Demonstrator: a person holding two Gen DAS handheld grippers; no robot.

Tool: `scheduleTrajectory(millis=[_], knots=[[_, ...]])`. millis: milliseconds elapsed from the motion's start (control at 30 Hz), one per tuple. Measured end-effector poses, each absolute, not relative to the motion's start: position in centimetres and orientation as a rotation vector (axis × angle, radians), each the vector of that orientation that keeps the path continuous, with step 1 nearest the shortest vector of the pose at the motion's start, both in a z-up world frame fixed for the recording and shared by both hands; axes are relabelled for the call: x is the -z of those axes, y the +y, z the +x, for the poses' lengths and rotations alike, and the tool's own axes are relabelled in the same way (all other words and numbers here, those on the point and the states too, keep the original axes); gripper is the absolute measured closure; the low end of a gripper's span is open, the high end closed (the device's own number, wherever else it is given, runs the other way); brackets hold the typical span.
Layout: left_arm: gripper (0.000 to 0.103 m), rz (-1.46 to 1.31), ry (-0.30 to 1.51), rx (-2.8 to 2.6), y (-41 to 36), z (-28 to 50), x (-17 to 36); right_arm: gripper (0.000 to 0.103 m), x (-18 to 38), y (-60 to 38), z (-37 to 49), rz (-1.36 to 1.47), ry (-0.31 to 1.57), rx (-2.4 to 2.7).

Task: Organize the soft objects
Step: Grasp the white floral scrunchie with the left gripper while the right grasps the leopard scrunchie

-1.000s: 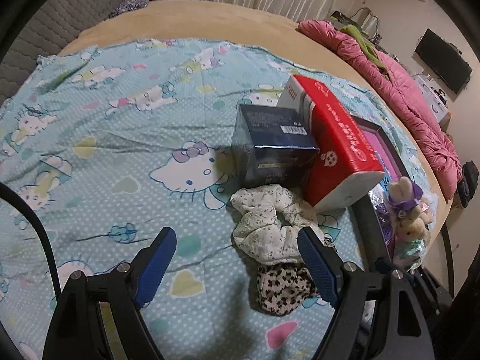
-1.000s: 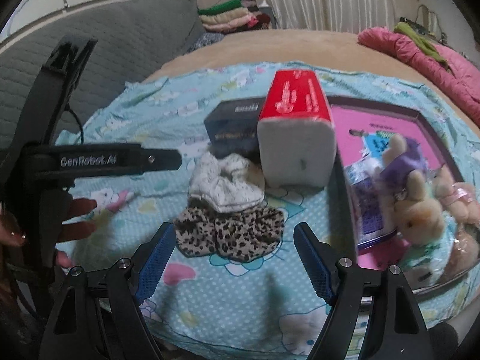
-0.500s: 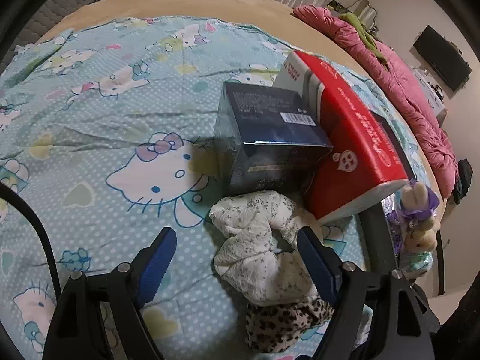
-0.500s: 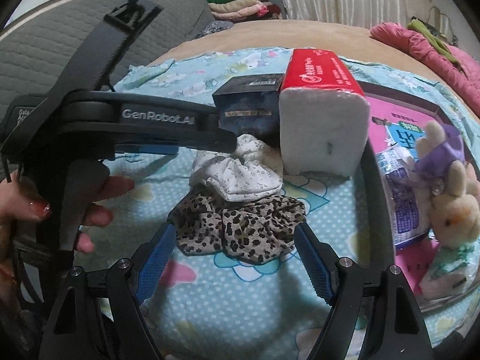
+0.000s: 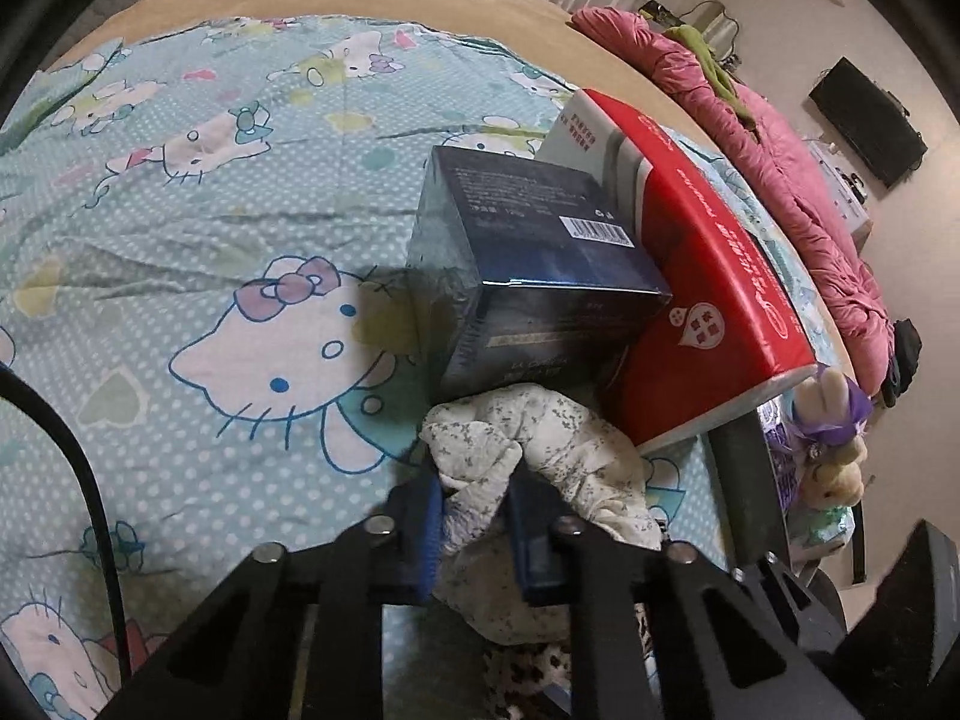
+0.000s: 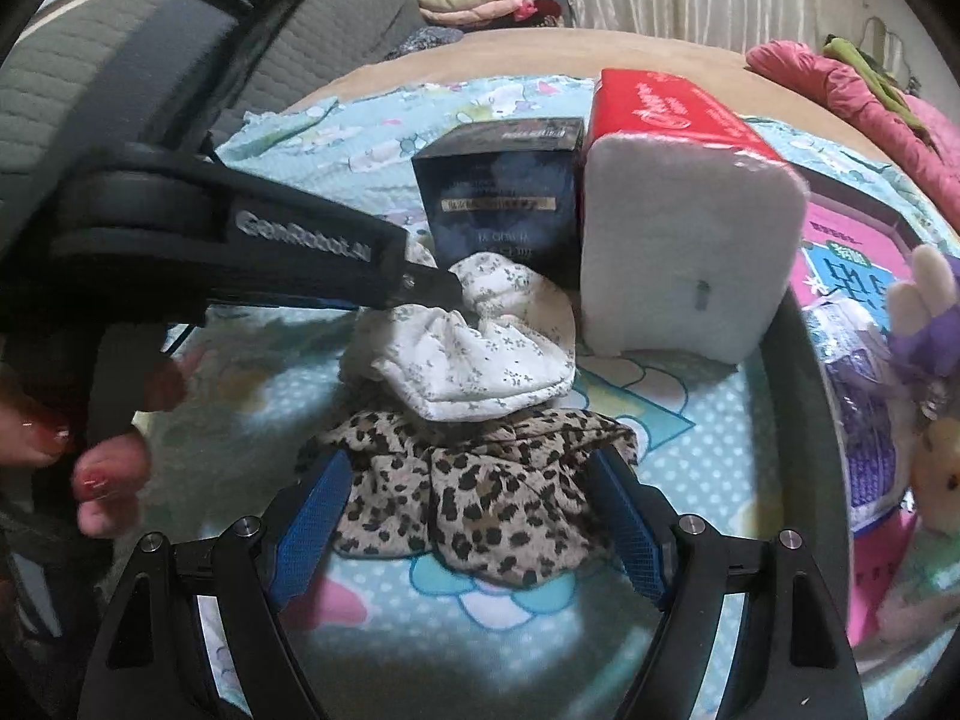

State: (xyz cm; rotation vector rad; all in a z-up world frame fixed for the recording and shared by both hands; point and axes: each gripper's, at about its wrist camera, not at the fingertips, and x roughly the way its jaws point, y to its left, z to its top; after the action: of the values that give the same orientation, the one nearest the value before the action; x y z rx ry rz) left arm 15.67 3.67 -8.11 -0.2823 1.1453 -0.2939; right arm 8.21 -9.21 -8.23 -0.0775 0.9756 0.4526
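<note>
A white floral scrunchie (image 5: 558, 450) lies on the Hello Kitty sheet (image 5: 210, 228) in front of a dark blue box. My left gripper (image 5: 477, 516) is shut on its near fold. In the right wrist view the scrunchie (image 6: 474, 348) is pinched by the left gripper (image 6: 441, 294), which comes in from the left. A leopard-print scrunchie (image 6: 474, 492) lies just below the white one. My right gripper (image 6: 471, 522) is open, with its blue pads on either side of the leopard scrunchie. A plush bunny (image 6: 936, 372) sits at the right edge.
A dark blue box (image 5: 534, 276) and a red-and-white tissue pack (image 5: 702, 294) stand side by side behind the scrunchies. A pink tray with a dark rim (image 6: 864, 246) holds packets at the right. A pink quilt (image 5: 798, 186) lies along the bed's far right.
My left gripper has moved forward and closed on the white scrunchie. My right gripper has moved closer, so its open pads now flank the leopard scrunchie.
</note>
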Motion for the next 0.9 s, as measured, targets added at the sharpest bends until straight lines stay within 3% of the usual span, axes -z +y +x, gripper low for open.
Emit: scheduleTrajectory(millis=[267, 367, 433, 533, 633, 900], knots=[[0.089, -0.296, 1.094, 0.267, 5.0, 14.4, 6.1, 0.021, 9.0, -7.8, 9.3, -0.141, 0.974, -0.452], [0.089, -0.287, 1.067, 0.234, 5.8, 13.6, 5.0, 0.040, 8.7, -8.4, 9.4, -0.151, 0.974, -0.456], [0.089, -0.277, 1.057, 0.212, 6.2, 13.1, 4.6, 0.062, 8.5, -8.7, 9.4, -0.161, 0.974, -0.472], [0.089, -0.281, 1.041, 0.201, 6.4, 12.4, 3.8, 0.076, 8.4, -8.9, 10.0, -0.138, 0.987, -0.499], [0.089, -0.269, 1.023, 0.184, 6.5, 11.8, 3.0, 0.081, 8.0, -10.0, 10.5, -0.078, 0.997, -0.521], [0.089, -0.246, 0.947, 0.192, 5.6, 9.8, -1.2, 0.081, 3.4, -12.6, 8.2, -0.001, 0.895, -0.538]])
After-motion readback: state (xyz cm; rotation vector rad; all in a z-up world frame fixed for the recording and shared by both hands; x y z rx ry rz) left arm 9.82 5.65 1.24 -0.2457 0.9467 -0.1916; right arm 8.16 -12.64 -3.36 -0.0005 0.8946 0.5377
